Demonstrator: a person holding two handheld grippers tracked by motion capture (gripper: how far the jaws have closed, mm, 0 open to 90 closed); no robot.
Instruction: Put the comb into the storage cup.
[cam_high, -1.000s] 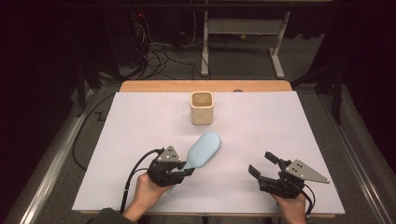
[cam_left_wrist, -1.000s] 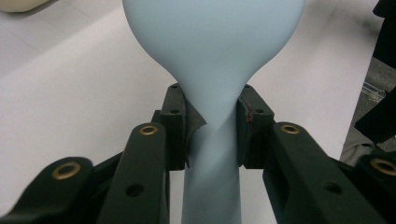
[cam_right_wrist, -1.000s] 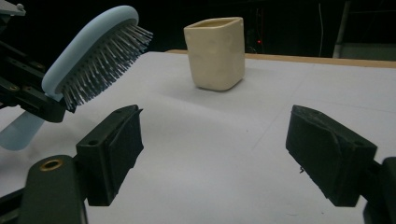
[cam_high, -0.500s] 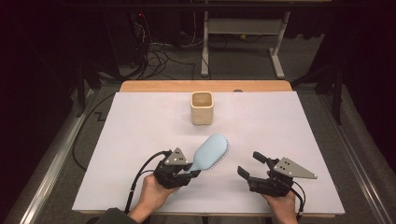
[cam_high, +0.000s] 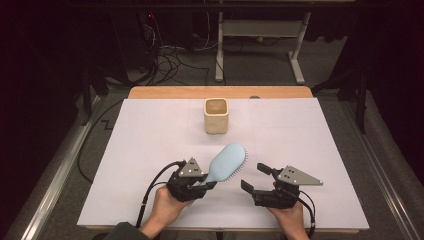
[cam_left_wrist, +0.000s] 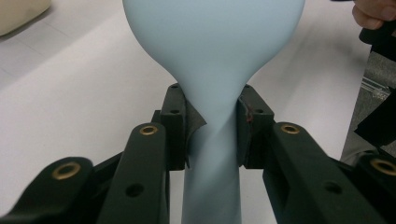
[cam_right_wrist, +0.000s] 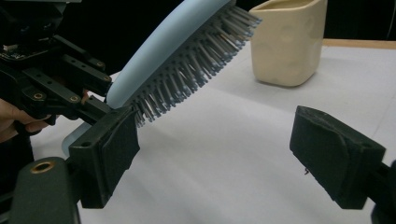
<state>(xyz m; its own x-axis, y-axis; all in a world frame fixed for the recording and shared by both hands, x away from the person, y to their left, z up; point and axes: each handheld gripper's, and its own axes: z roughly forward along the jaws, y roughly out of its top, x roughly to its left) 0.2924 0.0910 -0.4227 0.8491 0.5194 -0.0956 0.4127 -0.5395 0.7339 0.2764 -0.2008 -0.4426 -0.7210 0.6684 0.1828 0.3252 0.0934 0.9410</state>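
The left claw (cam_high: 206, 183) is held low over the near edge of the bench (cam_high: 150, 130), with the left hand (cam_high: 165, 206) under it, and is clamped on the neck of a pale blue hairbrush (cam_high: 227, 161). The brush is raised off the bench and slanted up toward the far right, its bristles turned toward the right claw (cam_high: 254, 178). In the left gripper view the pads are seen pressed against both sides of the handle (cam_left_wrist: 212, 154), whose lower end is cut off by the frame. The right claw, gripped by the right hand (cam_high: 286, 215), stands just beside the brush with its jaws spread wide and nothing between them; they have just been opening. A cream cup (cam_high: 216, 115) stands farther back at the middle; its inside cannot be made out.
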